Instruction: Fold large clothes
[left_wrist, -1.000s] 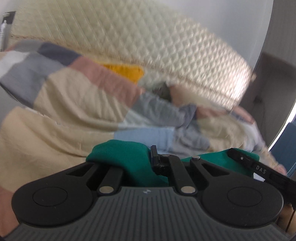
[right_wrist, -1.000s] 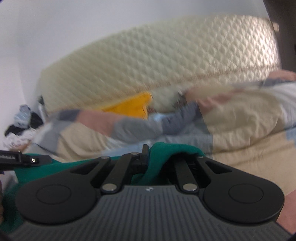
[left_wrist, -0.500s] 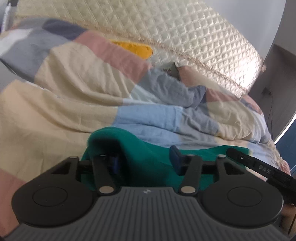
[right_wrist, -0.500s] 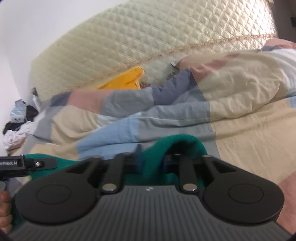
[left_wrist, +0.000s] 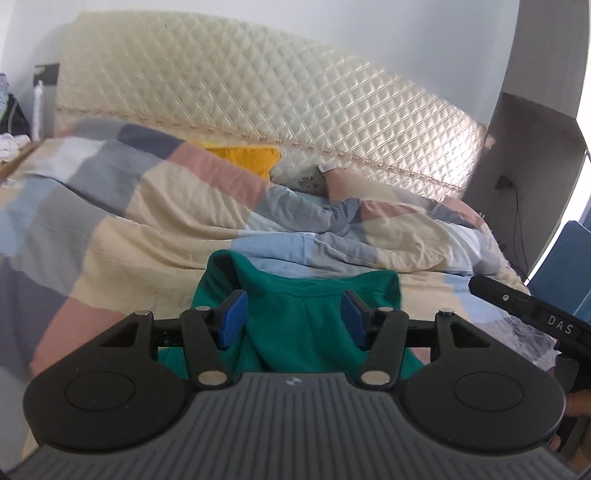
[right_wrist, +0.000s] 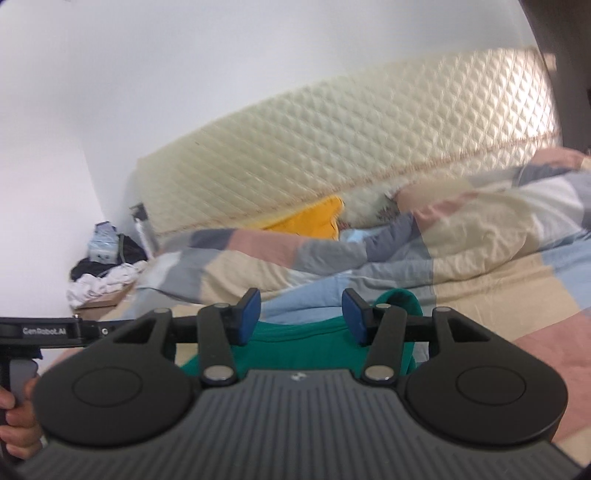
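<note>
Crumpled laundry pile (right_wrist: 103, 280), right view only

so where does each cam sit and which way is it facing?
Left wrist: on the left gripper, facing the quilted headboard across the bed; green garment between its opening pads; right gripper's handle at the right edge.
Right wrist: on the right gripper, same heading; a hand bottom left.
Shared: garment, patchwork duvet, headboard, yellow pillow.

I count one green garment (left_wrist: 295, 317) just ahead of my two grippers, one patchwork duvet (left_wrist: 155, 214) beyond it, one yellow pillow (left_wrist: 251, 157) farther off, and one quilted headboard (left_wrist: 258, 92) behind everything.
</note>
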